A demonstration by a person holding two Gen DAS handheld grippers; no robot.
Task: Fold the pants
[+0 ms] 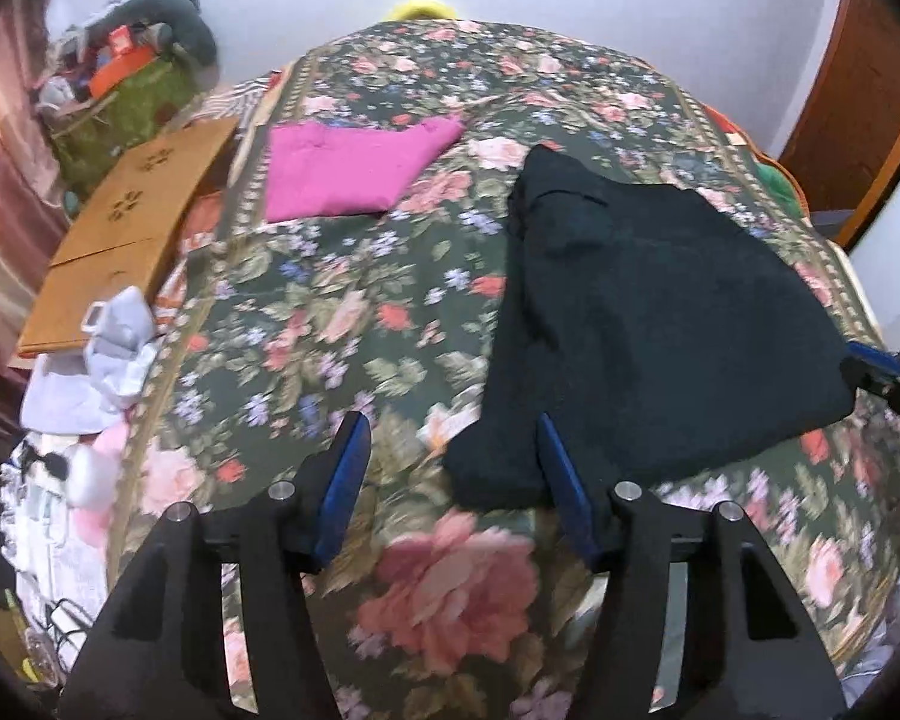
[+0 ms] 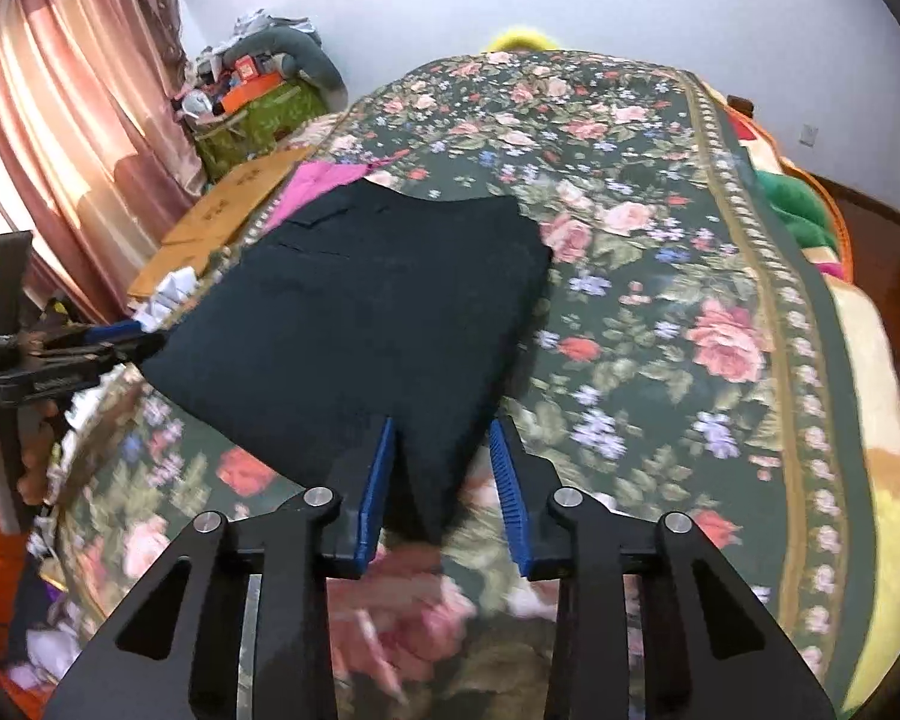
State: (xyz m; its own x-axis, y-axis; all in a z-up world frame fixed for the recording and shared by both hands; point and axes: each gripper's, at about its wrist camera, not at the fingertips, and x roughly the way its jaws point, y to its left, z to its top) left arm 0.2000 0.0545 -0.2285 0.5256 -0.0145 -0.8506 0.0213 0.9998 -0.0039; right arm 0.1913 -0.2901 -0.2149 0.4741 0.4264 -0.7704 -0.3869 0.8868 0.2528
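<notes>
Dark, nearly black pants (image 1: 648, 312) lie folded on a floral bedspread (image 1: 342, 324); they also show in the right wrist view (image 2: 360, 312). My left gripper (image 1: 453, 426) is open, its jaws spread wide, with the near left corner of the pants by its right finger. My right gripper (image 2: 444, 426) is open with the near right corner of the pants lying between its blue pads. The right gripper also shows at the right edge of the left wrist view (image 1: 870, 366), at the pants' corner. The left gripper also shows at the left of the right wrist view (image 2: 120, 342).
A folded magenta garment (image 1: 354, 168) lies further back on the bed. A brown cardboard box (image 1: 132, 222), white cloth (image 1: 108, 348) and a cluttered green-covered pile (image 1: 126, 96) sit along the left side. Pink curtains (image 2: 60, 138) hang left. A colourful blanket (image 2: 870, 360) edges the bed's right.
</notes>
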